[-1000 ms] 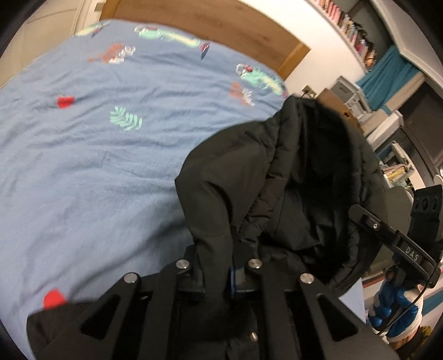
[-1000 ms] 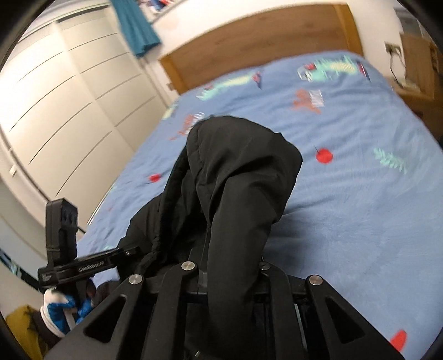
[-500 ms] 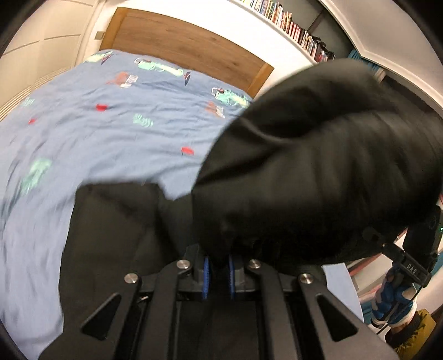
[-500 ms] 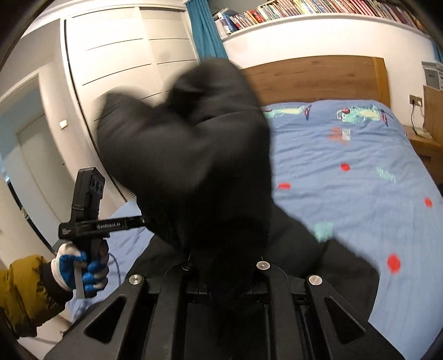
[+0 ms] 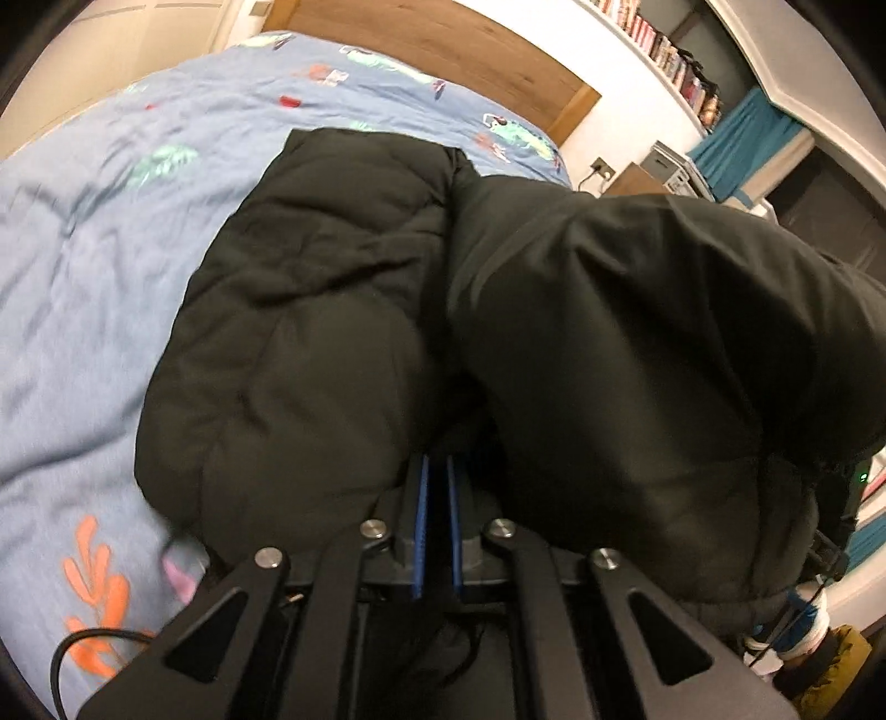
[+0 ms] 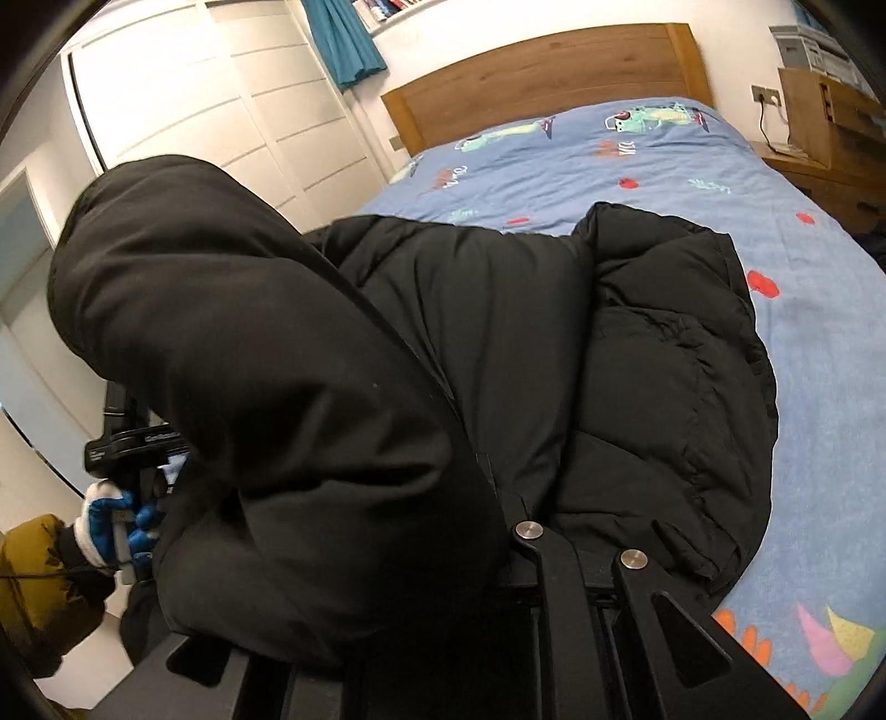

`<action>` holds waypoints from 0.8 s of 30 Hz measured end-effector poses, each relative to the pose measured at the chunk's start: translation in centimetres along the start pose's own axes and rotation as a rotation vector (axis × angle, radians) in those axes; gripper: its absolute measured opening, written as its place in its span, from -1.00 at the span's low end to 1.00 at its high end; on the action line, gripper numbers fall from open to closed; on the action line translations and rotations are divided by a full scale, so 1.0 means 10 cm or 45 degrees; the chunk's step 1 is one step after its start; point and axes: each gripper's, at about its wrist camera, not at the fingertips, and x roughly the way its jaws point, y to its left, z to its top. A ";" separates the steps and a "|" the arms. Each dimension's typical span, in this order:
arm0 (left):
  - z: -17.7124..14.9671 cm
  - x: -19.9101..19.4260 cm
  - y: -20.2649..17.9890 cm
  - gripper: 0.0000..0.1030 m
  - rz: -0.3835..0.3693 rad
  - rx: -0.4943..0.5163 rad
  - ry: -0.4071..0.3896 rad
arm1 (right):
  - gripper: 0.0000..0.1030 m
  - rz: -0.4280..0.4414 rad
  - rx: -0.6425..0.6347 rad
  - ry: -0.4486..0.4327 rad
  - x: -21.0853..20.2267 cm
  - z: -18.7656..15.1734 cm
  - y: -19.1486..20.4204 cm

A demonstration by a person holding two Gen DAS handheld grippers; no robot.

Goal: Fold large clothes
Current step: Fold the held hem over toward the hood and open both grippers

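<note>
A large black puffer jacket [image 5: 310, 310] lies spread on the blue bed; it also shows in the right wrist view [image 6: 637, 354]. My left gripper [image 5: 436, 471] is shut on the jacket's near edge, blue pads close together, fingertips buried in fabric. A bulging fold of the jacket [image 5: 637, 360] hangs over to the right. My right gripper [image 6: 498, 498] is mostly hidden under a raised fold of the jacket [image 6: 249, 387]; its jaws look closed on the fabric. The left gripper's handle [image 6: 133, 443] shows in a blue-gloved hand at the left.
The blue patterned duvet [image 5: 83, 266] covers the bed, with a wooden headboard [image 6: 542, 72] at the far end. White wardrobe doors [image 6: 210, 111] stand left of the bed. A wooden bedside unit [image 6: 830, 127] stands at the right. A bookshelf [image 5: 664, 50] runs above.
The jacket was swung up in the air in front of both cameras and has come down; its body now lies flat on the bed, both grippers lower.
</note>
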 end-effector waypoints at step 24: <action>-0.10 -0.65 -0.46 -0.85 0.092 0.074 -0.033 | 0.04 -0.250 -0.050 0.028 -0.53 -0.17 -0.18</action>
